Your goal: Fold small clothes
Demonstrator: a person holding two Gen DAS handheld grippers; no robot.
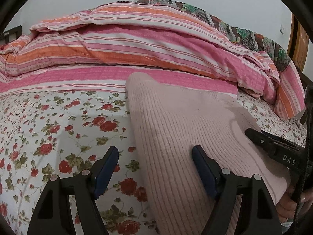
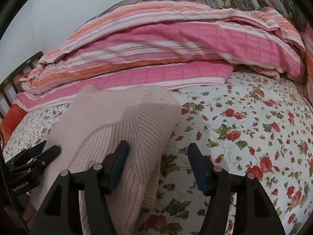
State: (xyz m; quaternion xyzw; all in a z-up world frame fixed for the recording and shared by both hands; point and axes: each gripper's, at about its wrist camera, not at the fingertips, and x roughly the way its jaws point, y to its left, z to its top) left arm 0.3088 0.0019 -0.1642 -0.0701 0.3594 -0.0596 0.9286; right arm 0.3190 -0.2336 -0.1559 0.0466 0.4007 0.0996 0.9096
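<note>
Pink ribbed sweater lying folded on floral bedsheet, between tools. Left gripper and right gripper both spread wide – holding nothing. Advise gripping near hem corners evenly – lifting together, avoiding skewed fold.

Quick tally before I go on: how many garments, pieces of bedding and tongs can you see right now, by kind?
Pink ribbed knit garment: 1
Striped pink and orange quilt: 1
Dark patchwork blanket behind it: 1
Floral bedsheet: 1
Tongs: 2, left tongs and right tongs, both open
Total: 6
</note>
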